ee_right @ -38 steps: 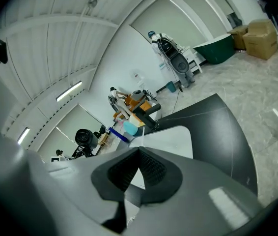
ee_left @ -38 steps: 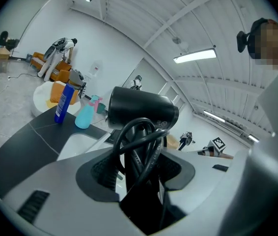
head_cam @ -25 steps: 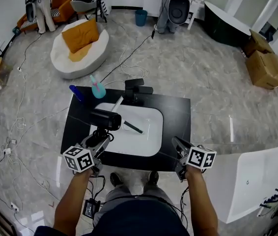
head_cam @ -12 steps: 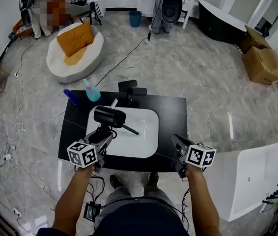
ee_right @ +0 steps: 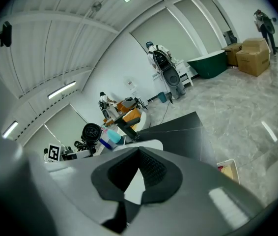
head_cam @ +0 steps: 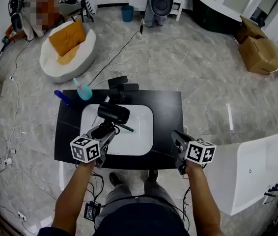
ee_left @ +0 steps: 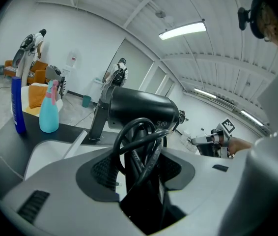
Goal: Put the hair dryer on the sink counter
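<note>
Black sink counter point(head_cam: 168, 113): left gripper point(head_cam: 109, 129) fingers clamp hair dryer point(head_cam: 113, 113); right gripper point(head_cam: 175, 134) fingers closed, empty.

You're in a staged test studio — a freestanding black sink counter point(head_cam: 168, 112), a loose black floor cable point(head_cam: 124, 48), brown cardboard boxes point(head_cam: 259, 55).

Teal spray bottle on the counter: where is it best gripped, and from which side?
Probably around its round body, below the pink top, coming level from the basin side: the teal spray bottle stands upright, and a blue bottle stands close on its other side.
</note>
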### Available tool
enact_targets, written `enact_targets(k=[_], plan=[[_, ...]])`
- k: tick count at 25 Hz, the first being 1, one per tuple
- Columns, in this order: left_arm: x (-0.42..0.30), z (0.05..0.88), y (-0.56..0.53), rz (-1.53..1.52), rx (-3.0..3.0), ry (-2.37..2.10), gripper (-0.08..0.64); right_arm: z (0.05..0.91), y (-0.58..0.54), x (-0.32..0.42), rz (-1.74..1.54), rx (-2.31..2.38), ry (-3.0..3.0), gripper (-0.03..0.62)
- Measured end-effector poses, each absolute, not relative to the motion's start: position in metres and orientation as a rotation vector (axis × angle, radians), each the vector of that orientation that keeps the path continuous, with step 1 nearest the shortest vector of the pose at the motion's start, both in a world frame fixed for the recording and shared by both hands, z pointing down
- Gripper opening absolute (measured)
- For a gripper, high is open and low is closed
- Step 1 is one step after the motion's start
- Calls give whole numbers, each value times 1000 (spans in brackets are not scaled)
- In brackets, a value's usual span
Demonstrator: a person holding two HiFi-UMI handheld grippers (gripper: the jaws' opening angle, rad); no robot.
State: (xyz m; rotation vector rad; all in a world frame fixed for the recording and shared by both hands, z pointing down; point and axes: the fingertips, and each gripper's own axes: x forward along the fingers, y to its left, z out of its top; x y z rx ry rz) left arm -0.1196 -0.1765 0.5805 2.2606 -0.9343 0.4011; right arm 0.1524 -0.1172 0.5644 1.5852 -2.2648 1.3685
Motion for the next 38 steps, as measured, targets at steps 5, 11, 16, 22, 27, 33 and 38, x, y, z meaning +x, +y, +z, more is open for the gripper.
enact_targets(k=[5,11,16,22,27,33,38], plan=[[-97,592,-180,440,2274,-903,199,572,-115,165,1366,1601,-2258,11],[-67,601,-186,469,2298,-865,199,579,-108,183,1361,1616,-2233,11],[-45,607,-189,488,2307,-844,199,585,-100,198,1367,1630,-2211,11],[-30,616,-194,529,2319,-814,199,594,-99,201,1386,1638,-2199,11],[-20,630,-196,574,2318,-799,199,603,-97,201,1410,1632,-2192,11],[-15,648,-199,614,2298,-785,199,619,-93,203,1449,1632,-2165,11],[-14,666,-199,642,2273,-768,199,633,-92,200,1499,1626,-2145,11]])
